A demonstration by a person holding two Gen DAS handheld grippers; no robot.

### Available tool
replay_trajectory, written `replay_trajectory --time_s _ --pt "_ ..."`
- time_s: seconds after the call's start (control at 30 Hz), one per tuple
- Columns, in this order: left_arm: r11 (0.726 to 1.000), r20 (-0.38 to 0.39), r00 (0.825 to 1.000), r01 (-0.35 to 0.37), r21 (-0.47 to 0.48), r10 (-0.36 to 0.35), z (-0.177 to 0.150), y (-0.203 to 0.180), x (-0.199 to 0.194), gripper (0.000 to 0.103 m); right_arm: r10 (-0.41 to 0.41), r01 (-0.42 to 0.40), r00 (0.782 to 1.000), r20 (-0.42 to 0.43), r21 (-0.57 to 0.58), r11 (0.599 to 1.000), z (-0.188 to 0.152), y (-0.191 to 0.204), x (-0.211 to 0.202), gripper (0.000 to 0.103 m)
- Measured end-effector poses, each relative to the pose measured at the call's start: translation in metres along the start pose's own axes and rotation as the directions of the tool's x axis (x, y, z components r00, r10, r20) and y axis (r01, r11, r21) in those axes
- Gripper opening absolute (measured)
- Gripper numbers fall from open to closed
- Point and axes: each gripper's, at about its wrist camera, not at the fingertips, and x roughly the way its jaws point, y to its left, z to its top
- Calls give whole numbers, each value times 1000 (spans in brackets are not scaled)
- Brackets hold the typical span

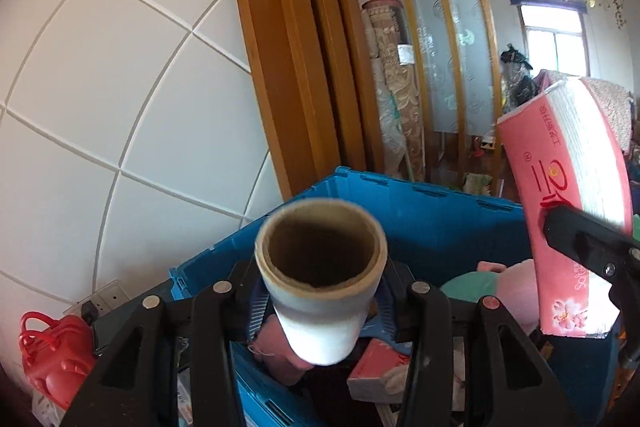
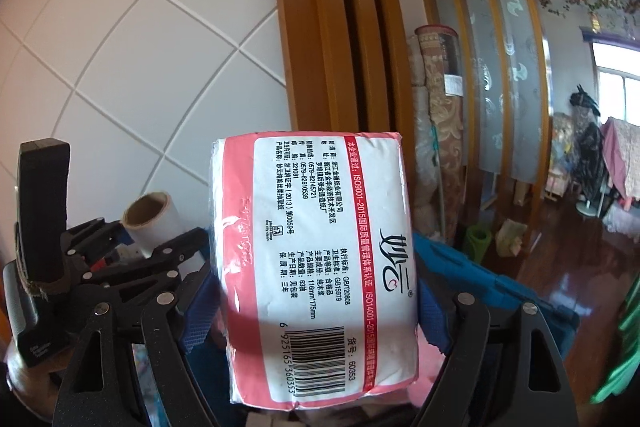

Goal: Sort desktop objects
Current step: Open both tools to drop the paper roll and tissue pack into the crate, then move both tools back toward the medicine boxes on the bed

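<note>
Left gripper (image 1: 320,291): fingers closed on a cardboard tube (image 1: 320,275), held over the crate, open end toward the camera.
Blue crate (image 1: 432,223): open-topped; inside, a pink cloth (image 1: 280,351), a tissue pack (image 1: 376,371), a teal and pink soft item (image 1: 480,281).
Right gripper (image 2: 316,311): fingers spread wide, clasping a pink tissue pack (image 2: 316,259) above the crate, barcode label facing the camera.
</note>
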Motion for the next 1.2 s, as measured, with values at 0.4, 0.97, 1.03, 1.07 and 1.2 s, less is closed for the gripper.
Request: replay_trajectory --time_s 0.4,0.97,1.03,1.07,1.2 --pt "994 27 994 -109 -23 110 16 9 21 76 -2 -6 996 93 85 996 -1 -27 -13 102" --pt "981 36 982 -184 -58 186 -12 16 -9 76 114 -120 988 104 47 992 -21 -16 -39 102" --pt "977 34 978 -204 -66 206 -21 24 -17 76 128 -133 987 98 43 990 -24 -10 -41 102" --pt "974 33 976 -214 -77 217 -26 29 -22 76 138 -142 986 95 36 989 -26 -6 -43 102" --pt "960 35 968 -242 -142 249 -55 53 -48 76 153 -154 982 110 -5 988 -35 17 -55 103"
